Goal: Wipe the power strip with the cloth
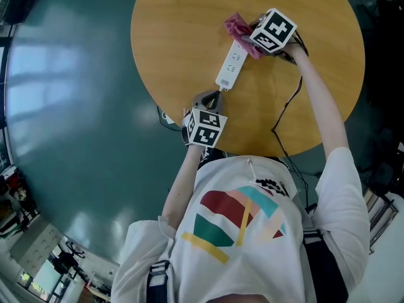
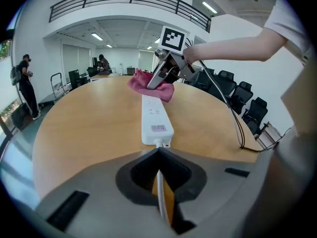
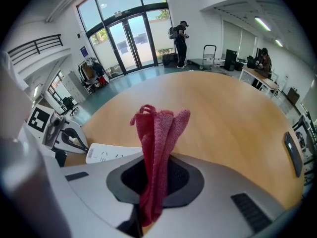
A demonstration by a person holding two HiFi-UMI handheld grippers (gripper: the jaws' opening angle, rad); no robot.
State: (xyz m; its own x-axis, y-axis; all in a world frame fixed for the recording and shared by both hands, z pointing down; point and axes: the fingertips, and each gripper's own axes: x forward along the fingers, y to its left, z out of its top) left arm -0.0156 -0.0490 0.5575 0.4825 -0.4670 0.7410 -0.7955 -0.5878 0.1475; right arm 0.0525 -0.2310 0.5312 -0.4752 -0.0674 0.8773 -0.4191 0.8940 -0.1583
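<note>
A white power strip (image 1: 231, 68) lies on the round wooden table (image 1: 183, 17), its cord end toward me. My left gripper (image 1: 213, 100) is shut on the strip's white cord (image 2: 159, 182), right behind the strip's near end (image 2: 156, 120). My right gripper (image 1: 260, 45) is shut on a pink-red cloth (image 1: 238, 29), which rests on the strip's far end. In the right gripper view the cloth (image 3: 157, 143) stands up between the jaws, with the strip (image 3: 109, 153) to the left below it. From the left gripper view the cloth (image 2: 147, 86) covers the strip's far tip.
A black cable (image 1: 287, 103) trails from my right gripper across the table to its near edge. Black office chairs (image 2: 247, 103) stand beyond the table's right side. A dark flat object (image 3: 292, 152) lies on the table at the far right. People stand far off.
</note>
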